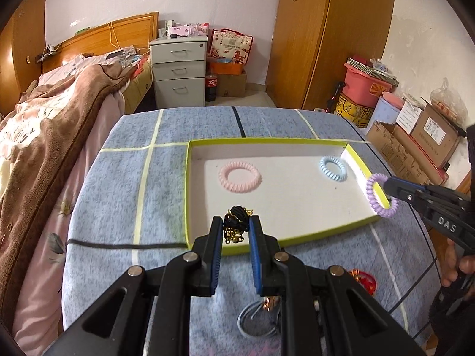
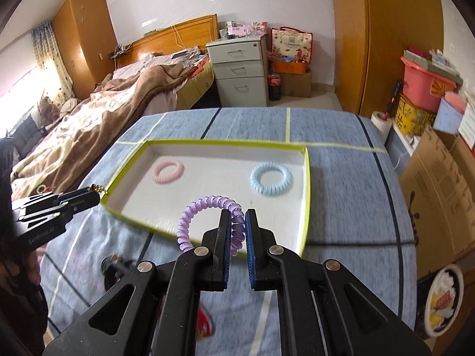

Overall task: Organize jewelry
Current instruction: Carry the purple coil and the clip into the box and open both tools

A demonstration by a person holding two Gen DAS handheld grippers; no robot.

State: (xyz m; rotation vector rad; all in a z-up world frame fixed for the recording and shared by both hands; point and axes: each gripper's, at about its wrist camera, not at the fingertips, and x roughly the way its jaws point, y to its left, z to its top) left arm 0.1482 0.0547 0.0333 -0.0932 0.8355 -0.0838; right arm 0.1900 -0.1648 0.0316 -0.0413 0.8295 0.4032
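Observation:
A shallow white tray with a yellow-green rim (image 1: pixel 207 141) (image 2: pixel 307 178) lies on the blue checked cloth. In it lie a pink spiral hair tie (image 1: pixel 240 176) (image 2: pixel 168 169) and a light blue one (image 1: pixel 333 168) (image 2: pixel 270 178). My left gripper (image 1: pixel 236 225) (image 2: pixel 95 197) is shut on a black-and-gold chain ornament (image 1: pixel 236 222) over the tray's near edge. My right gripper (image 2: pixel 237 222) (image 1: pixel 386 185) is shut on a purple spiral hair tie (image 2: pixel 190 216) (image 1: pixel 374 197), held over the tray's right rim.
On the cloth near me lie a red ornament (image 1: pixel 363 281) (image 2: pixel 204 323), a grey band (image 1: pixel 252 323) and a dark item (image 2: pixel 114 264). A bed (image 1: pixel 59 103) stands at the left, a drawer unit (image 1: pixel 178 71) behind, cardboard boxes (image 1: pixel 415 139) at the right.

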